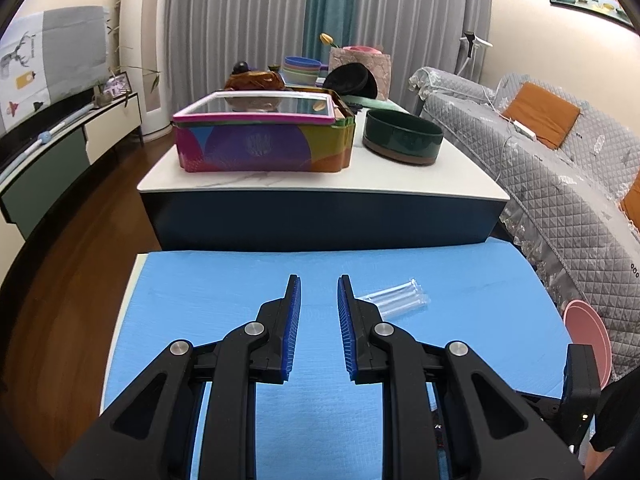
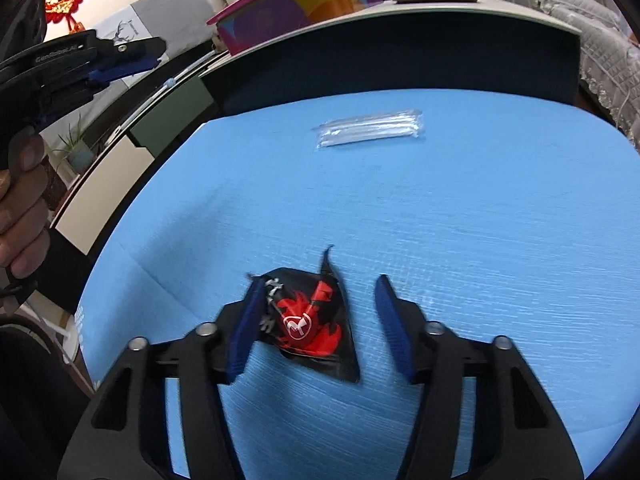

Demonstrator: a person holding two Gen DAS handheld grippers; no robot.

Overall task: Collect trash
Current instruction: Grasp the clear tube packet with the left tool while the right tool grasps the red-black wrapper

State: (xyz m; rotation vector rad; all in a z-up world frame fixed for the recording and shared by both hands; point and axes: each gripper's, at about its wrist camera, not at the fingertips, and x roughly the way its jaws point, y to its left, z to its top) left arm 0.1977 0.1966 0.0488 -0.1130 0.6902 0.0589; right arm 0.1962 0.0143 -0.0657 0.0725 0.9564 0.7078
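Observation:
A black and red snack wrapper lies on the blue mat, between the open fingers of my right gripper and against its left finger. A clear plastic wrapper lies farther back on the mat; in the left wrist view it lies just right of the right fingertip of my left gripper, which is open and empty above the mat. The left gripper also shows at the upper left of the right wrist view, held in a hand.
A pink bin stands at the mat's right edge. Behind the mat a white-topped coffee table carries a colourful box, a dark green bowl and other items. A quilted grey sofa is on the right, a TV cabinet on the left.

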